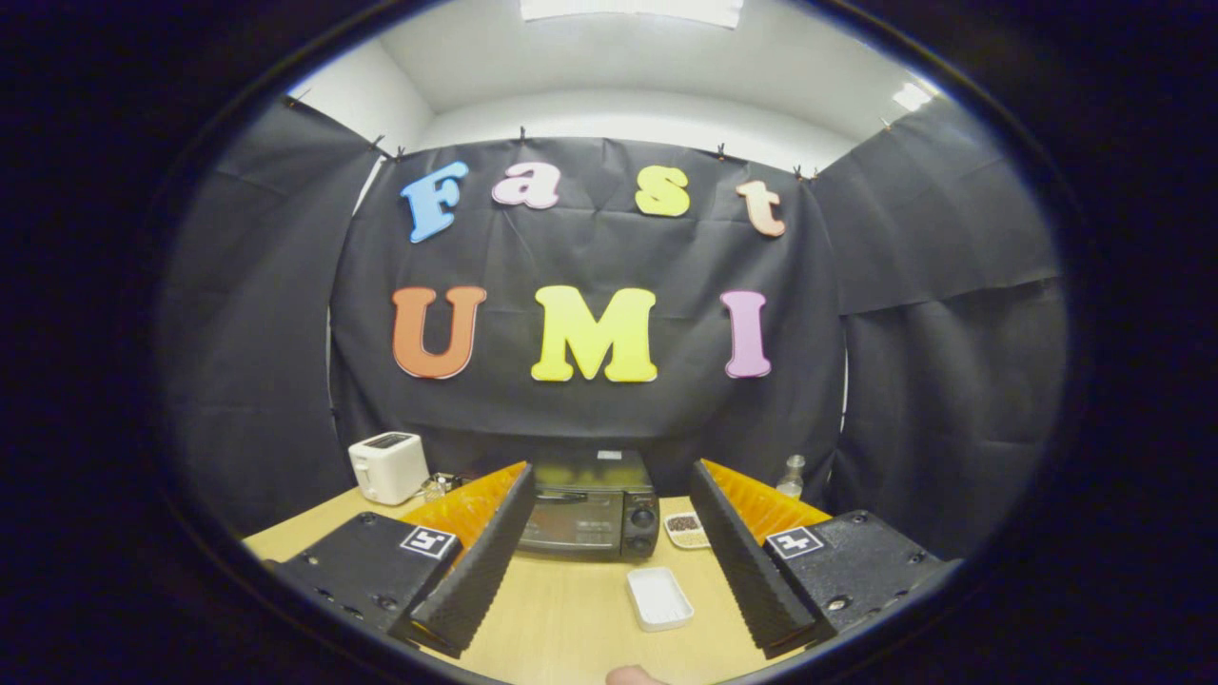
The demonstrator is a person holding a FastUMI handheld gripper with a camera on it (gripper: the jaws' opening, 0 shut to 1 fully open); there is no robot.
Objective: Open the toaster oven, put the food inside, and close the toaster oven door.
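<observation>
Facing the jaws: toaster oven [592, 506], door shut, long axis crosswise | jaws wide open, empty

A wooden table [561, 618] carries a shut toaster oven [592, 516] at the back, a white toaster [388, 466], a bottle [792, 476], 1 food dish [685, 530] and 1 empty white tray [658, 598].

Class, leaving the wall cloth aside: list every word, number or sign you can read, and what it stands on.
No readable words.
toaster oven: marks beside its knobs too small to read.
gripper: a square black-and-white marker pattern on each side, not text; jaws open, empty, toaster oven beyond them.
white toaster: nothing legible.
</observation>
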